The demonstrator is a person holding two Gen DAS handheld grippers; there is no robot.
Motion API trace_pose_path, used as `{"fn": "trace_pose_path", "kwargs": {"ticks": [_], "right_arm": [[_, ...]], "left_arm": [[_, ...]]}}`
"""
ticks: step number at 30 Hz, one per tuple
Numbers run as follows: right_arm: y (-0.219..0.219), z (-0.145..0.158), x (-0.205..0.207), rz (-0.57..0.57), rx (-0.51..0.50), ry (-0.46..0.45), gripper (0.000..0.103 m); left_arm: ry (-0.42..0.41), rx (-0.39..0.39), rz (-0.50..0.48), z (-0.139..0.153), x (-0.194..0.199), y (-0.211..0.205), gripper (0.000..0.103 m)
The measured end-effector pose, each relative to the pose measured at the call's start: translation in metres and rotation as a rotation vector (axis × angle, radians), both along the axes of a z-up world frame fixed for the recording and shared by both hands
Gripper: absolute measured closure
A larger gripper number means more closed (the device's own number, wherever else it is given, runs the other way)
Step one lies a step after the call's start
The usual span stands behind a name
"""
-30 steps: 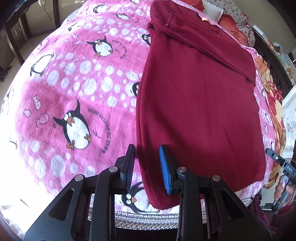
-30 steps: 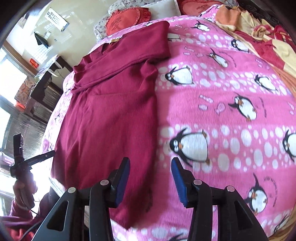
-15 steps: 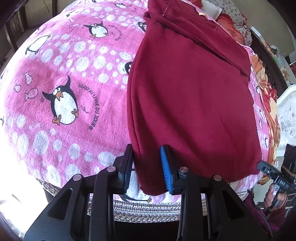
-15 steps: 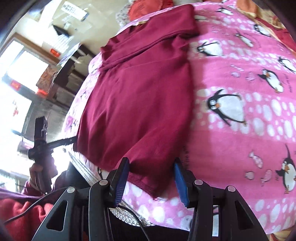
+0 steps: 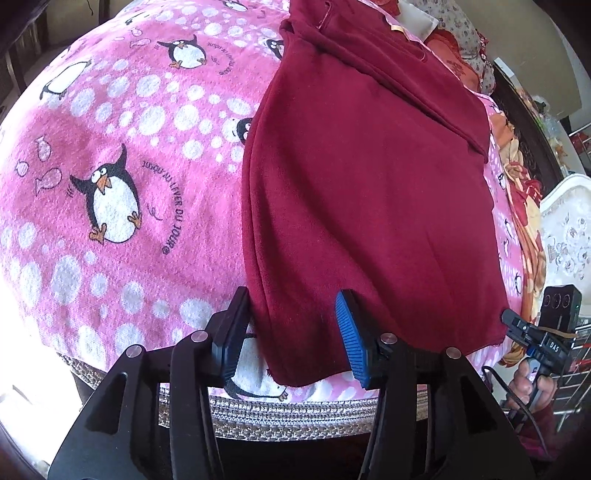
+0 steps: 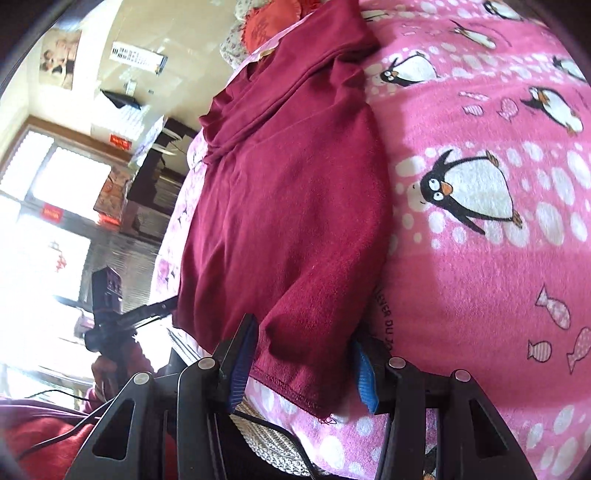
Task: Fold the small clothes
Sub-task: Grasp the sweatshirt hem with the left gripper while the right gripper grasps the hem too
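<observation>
A maroon garment (image 5: 369, 192) lies flat on the pink penguin blanket (image 5: 110, 147), its sleeves folded across the far end. My left gripper (image 5: 291, 336) straddles the garment's near left hem corner. Its jaws are opening, and the cloth lies loose between them. My right gripper (image 6: 303, 365) straddles the near right hem corner (image 6: 295, 384) of the same garment (image 6: 288, 192). It is open, and the cloth partly hides its right pad. Each view shows the other gripper at the bed's edge: the right one (image 5: 535, 339), the left one (image 6: 122, 317).
The blanket's braided trim (image 5: 280, 421) marks the bed's near edge, just below both grippers. A red cushion (image 6: 266, 26) and pillows sit at the head of the bed. Orange patterned bedding (image 5: 524, 206) and white furniture (image 5: 565, 229) flank one side, a bright window (image 6: 55, 177) the other.
The left jaws have spread wider around the hem corner. The right gripper has dropped and tilted toward the bed's edge, and the other corner now lies between its fingers.
</observation>
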State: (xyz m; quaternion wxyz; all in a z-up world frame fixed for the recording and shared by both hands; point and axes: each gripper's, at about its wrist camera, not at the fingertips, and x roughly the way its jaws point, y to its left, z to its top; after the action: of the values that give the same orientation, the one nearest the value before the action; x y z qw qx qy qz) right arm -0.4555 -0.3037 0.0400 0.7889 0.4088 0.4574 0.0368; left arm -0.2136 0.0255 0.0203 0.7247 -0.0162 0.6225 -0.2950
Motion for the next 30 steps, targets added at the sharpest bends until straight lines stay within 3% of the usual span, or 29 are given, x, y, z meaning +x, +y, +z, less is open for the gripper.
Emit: {"fn": "trace_pose_path", "kwargs": {"ticks": [6,9,12,14,17,20,23,30], "right_arm": [[0.004,0.003,0.006,0.031,-0.058,-0.012,0.057],[0.007,0.001,0.008,0.008,-0.088,-0.020,0.073],[0.011,0.002,0.011,0.031,-0.112,-0.023,0.088],[0.011,0.007,0.014,0.046,-0.107,-0.038,0.091],[0.008,0.025,0.018,0.059,-0.099,-0.099,0.091],[0.000,0.050,0.027,0.059,-0.098,-0.175,0.091],[-0.015,0.074,0.046,0.033,-0.101,-0.258,0.091],[-0.054,0.102,0.113,-0.067,-0.160,-0.340,0.091]], "left_arm": [[-0.004,0.015,-0.017,0.001,0.002,-0.004,0.055],[-0.033,0.041,-0.050,0.002,-0.002,-0.011,0.058],[-0.037,0.050,-0.058,0.001,-0.002,-0.012,0.091],[-0.022,0.023,-0.059,0.003,0.002,-0.011,0.095],[-0.034,-0.049,-0.087,0.021,0.010,-0.012,0.096],[-0.097,-0.121,-0.092,0.049,0.022,-0.013,0.096],[-0.155,-0.163,-0.074,0.071,0.040,-0.017,0.096],[-0.249,-0.224,-0.038,0.100,0.098,-0.045,0.096]]}}
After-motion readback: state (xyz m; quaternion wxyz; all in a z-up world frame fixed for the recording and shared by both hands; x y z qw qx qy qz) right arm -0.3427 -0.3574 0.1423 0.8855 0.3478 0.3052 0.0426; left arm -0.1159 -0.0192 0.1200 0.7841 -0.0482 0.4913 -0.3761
